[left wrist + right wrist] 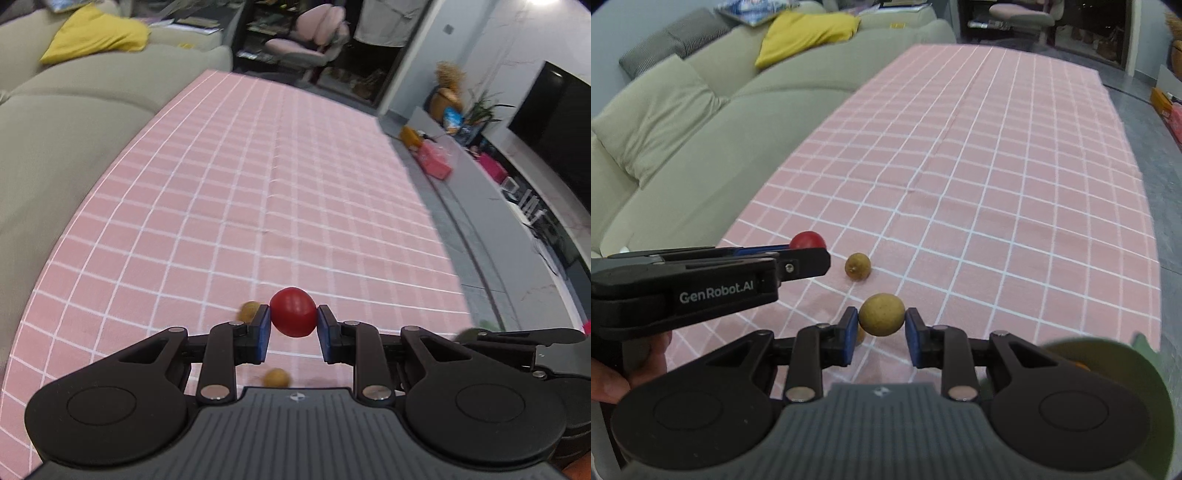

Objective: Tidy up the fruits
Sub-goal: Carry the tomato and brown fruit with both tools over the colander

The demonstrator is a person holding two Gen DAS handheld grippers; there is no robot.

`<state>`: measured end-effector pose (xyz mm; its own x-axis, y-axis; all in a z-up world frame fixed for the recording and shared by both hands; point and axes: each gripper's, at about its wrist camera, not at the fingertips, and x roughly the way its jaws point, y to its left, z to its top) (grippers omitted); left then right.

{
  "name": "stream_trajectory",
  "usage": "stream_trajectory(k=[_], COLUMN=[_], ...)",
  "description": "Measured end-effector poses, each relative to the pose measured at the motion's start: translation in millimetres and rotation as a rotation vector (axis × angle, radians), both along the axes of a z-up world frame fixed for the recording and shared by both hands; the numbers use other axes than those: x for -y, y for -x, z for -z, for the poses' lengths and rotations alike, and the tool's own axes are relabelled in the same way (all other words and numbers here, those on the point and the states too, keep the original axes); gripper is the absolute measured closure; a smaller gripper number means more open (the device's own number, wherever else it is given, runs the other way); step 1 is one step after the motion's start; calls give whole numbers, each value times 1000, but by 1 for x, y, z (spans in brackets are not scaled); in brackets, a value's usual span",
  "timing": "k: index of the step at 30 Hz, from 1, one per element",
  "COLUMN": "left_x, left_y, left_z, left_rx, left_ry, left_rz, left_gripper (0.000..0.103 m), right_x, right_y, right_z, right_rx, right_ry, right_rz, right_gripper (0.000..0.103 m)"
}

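Right tongs [881,326] gripping longan [881,314], green bowl [1123,387]

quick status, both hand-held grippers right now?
Left hand-held gripper: closed on the red fruit.
Right hand-held gripper: closed on a tan fruit.

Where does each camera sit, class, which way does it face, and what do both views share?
Left wrist: on the left gripper, looking along its fingers at the red fruit they clamp, over the pink checked cloth.
Right wrist: on the right gripper, whose fingers clamp a tan fruit; the person's left hand shows.
Shared: red fruit, cloth, sofa.
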<state>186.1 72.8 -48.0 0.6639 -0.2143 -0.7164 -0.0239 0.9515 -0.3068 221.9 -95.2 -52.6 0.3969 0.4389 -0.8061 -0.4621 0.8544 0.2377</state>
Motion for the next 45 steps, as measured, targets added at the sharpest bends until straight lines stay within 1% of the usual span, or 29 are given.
stream_trajectory(k=[7, 11, 15, 19, 22, 26, 29, 32, 35, 39, 45], left_x=[35, 56, 79, 104, 127, 155, 171, 180, 187, 192, 198], left_y=[21, 32, 39, 42, 43, 49, 50, 46, 42, 37, 30], left_z=[-33, -47, -50, -45, -39, -24, -10, 1, 10, 16, 25], left_rx=[55, 72, 55, 25, -8, -74, -134, -195, -245, -277, -296], left_ry=[-35, -22, 7, 4, -3, -35, -70, -75, -85, -89, -121], left_rz=[96, 169, 250, 341, 416, 510, 566, 596, 623, 641, 652], left_gripper=[74, 74, 74, 74, 74, 74, 74, 74, 74, 74, 74], right_x=[39, 68, 101, 130, 145, 154, 160, 165, 162, 155, 144], right_y=[37, 59, 77, 91, 99, 103, 105, 102, 93, 80, 62], right_z=[-33, -46, -49, -45, -38, -30, -23, -15, -3, 13, 32], right_rx=[58, 92, 109, 97, 81, 61, 44, 12, -49, -137, -212], right_ry=[-30, -26, 2, 33, 63, 116, 170, 212, 229, 250, 293], right_rz=[52, 87, 136, 180, 181, 125, 56, -27, -105, -192, -260], right_gripper=[79, 79, 79, 79, 79, 79, 79, 79, 79, 79, 79])
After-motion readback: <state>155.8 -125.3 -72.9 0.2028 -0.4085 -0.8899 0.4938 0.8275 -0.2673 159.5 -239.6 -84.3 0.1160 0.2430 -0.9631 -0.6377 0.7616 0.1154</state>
